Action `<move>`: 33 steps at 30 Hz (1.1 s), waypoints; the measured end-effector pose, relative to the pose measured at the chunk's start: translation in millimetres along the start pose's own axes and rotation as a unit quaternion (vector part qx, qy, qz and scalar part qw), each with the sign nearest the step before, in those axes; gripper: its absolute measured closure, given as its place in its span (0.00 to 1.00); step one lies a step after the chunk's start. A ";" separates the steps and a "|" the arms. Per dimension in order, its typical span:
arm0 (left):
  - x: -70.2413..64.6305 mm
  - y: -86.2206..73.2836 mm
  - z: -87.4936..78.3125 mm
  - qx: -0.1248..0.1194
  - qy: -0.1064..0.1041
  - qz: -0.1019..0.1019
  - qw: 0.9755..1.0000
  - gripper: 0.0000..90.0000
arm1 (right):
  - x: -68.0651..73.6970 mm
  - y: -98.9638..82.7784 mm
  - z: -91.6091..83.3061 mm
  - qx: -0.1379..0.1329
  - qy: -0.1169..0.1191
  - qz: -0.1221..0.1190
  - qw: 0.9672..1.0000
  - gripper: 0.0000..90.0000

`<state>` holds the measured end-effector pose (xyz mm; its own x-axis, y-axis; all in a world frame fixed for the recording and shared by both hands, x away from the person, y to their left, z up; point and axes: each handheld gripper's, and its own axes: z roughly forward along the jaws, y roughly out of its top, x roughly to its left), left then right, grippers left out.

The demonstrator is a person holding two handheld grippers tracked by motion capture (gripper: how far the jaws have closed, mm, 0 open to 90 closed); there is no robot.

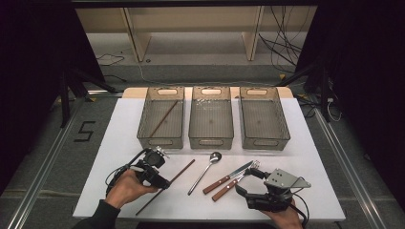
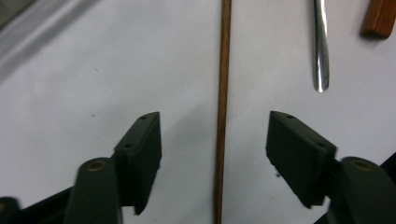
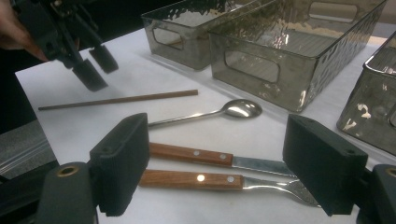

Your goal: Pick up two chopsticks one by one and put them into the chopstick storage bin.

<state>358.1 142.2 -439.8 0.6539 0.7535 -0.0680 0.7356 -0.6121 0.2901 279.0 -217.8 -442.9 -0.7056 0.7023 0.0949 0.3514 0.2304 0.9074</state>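
Starting at your left, one chopstick [image 1: 164, 119] already lies in the left bin [image 1: 143, 125], the farthest of the three from your left claw [image 1: 161, 183], so that much of the sorting looks done. The second chopstick [image 1: 166, 186] is the piece in hand: it lies flat on the white table [image 1: 110, 157], running straight up between the left claw's jaws in the left gripper view [image 2: 222, 107], with bare table on either side of it. Those jaws stand apart and are not yet pressing on the wood, so you still have to close, lift and carry it forward to its mate. To the right of that claw lies the spoon [image 1: 205, 169], bowl pointing toward the middle bin [image 1: 210, 139], which looks empty apart from a few bright flecks near its far end. Further right, the knife [image 1: 228, 174] and the fork [image 1: 235, 182] lie side by side, nearly touching, just ahead of your right claw [image 1: 242, 182]. Its jaws are also apart, framing both wooden handles in the right gripper view without touching either. The right bin [image 1: 284, 125] looks empty. By my reckoning, one piece is stowed and four remain.
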 end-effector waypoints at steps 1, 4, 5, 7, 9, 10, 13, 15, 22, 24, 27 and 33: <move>-2.1 -0.8 2.0 0.004 -0.003 0.001 1.000 0.45 | 0.0 -0.1 0.2 0.000 0.000 0.000 1.000 0.26; -3.1 -2.2 4.7 0.014 -0.006 0.007 1.000 0.52 | -0.2 -0.3 0.5 0.000 0.000 -0.001 1.000 0.26; -3.0 -2.5 4.8 0.014 -0.004 0.005 1.000 0.54 | -0.2 -0.2 0.5 0.000 0.000 -0.002 1.000 0.26; -2.4 -3.4 5.0 0.020 -0.005 0.010 1.000 0.58 | -0.2 -0.3 0.5 0.000 0.000 -0.001 1.000 0.26; -2.9 -4.4 6.0 0.022 -0.010 0.007 1.000 0.62 | -0.2 -0.3 0.5 0.000 0.000 -0.001 1.000 0.26; -2.8 -4.7 6.6 0.023 -0.009 0.009 1.000 0.64 | -0.3 -0.3 0.6 0.000 0.000 -0.002 1.000 0.26; -2.3 -5.2 8.9 0.030 -0.010 0.013 0.999 0.69 | -0.1 -0.3 0.6 0.001 -0.001 -0.003 1.000 0.26; -2.9 -5.5 10.9 0.032 -0.012 0.011 0.999 0.72 | -0.1 -0.3 0.6 0.001 -0.001 -0.003 1.000 0.26; -3.3 -5.5 18.6 0.046 -0.005 0.013 0.999 0.81 | -0.2 -0.4 0.6 0.001 -0.001 -0.003 1.000 0.26; -5.2 -4.8 21.5 0.051 0.000 0.020 0.999 0.83 | -0.2 -0.4 0.6 0.002 -0.001 -0.003 1.000 0.26; -6.0 -3.8 21.8 0.054 0.007 0.020 0.998 0.86 | -0.1 -0.4 0.6 0.002 -0.001 -0.004 1.000 0.26; -6.3 -3.2 22.2 0.054 0.010 0.022 0.998 0.93 | 0.1 -0.6 0.9 0.005 -0.002 -0.002 1.000 0.26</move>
<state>355.5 134.1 -461.5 0.6832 0.7292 -0.0378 0.7217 -0.6665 0.1869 279.3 -217.3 -443.8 -0.7054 0.7032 0.0891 0.3537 0.2402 0.9040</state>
